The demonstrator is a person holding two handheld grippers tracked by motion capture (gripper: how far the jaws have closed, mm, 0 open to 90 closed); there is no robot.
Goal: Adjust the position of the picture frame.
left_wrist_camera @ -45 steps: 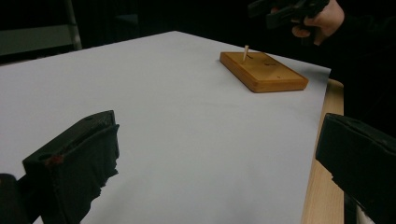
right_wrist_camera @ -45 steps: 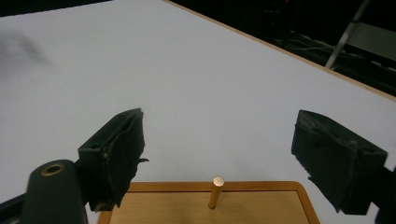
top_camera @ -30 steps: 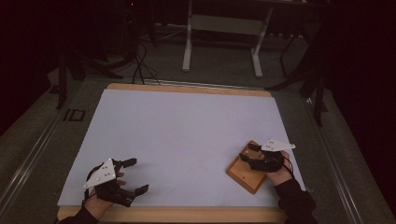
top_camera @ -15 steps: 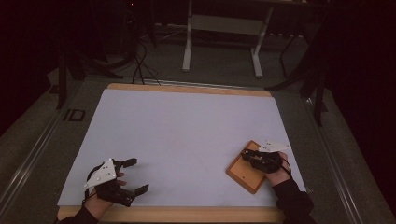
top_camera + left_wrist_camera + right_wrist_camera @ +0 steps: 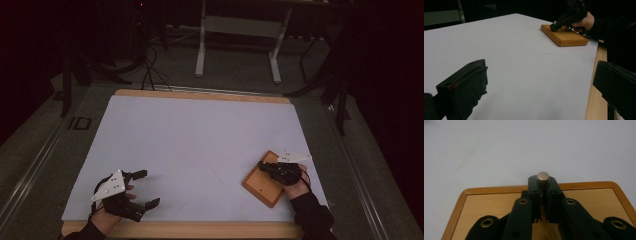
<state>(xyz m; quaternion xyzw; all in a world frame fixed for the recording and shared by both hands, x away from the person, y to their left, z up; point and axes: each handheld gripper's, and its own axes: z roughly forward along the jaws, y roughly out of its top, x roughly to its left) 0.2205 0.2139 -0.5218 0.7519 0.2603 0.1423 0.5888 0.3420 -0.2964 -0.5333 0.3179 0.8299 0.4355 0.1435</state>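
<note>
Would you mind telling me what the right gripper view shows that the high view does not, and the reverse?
Right gripper view: the right hand-held gripper closed on a small metal peg standing on the wooden board; its jaws have just been closing. High view: the left hand-held gripper, open, apart from the board, plus the table's wooden edge and floor. Both: the board on the white table surface.

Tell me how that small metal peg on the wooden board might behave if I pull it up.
The metal peg looks smooth and shiny, so it may slip between the right gripper's jaws, which have just been closing on it. It looks round, so it would probably roll if dropped. The wooden board looks thin and unclamped, so it might lift too.
</note>
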